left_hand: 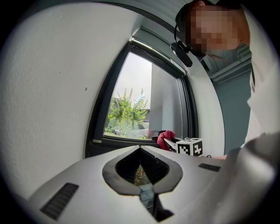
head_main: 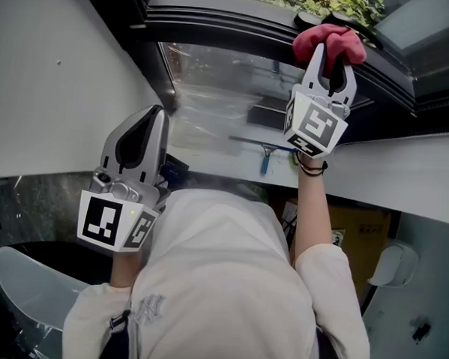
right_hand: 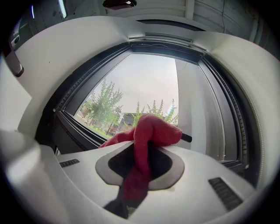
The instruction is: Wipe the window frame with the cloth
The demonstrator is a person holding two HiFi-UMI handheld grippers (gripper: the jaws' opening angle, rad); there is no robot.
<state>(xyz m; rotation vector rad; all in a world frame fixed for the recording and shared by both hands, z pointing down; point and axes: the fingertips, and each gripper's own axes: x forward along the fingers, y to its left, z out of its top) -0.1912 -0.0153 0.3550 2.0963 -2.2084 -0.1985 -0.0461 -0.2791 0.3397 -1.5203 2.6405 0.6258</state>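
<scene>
A red cloth [head_main: 331, 38] is pinched in my right gripper [head_main: 333, 62], which is shut on it and holds it up against the dark window frame [head_main: 240, 29] at the upper right. In the right gripper view the cloth [right_hand: 148, 135] bulges out over the jaws, with the frame's lower rail [right_hand: 72, 127] just beyond. My left gripper [head_main: 158, 113] hangs lower at the left near the white wall, shut with nothing in it. In the left gripper view its jaws [left_hand: 140, 148] meet, and the cloth [left_hand: 165, 138] and the frame [left_hand: 98, 113] show ahead.
A squeegee with a blue handle [head_main: 265, 156] lies on the white sill [head_main: 405, 169] under the glass. A white wall [head_main: 50, 68] closes the left side. A yellow cardboard box [head_main: 361, 227] stands below the sill at the right, and dark stone [head_main: 28, 198] lies at the lower left.
</scene>
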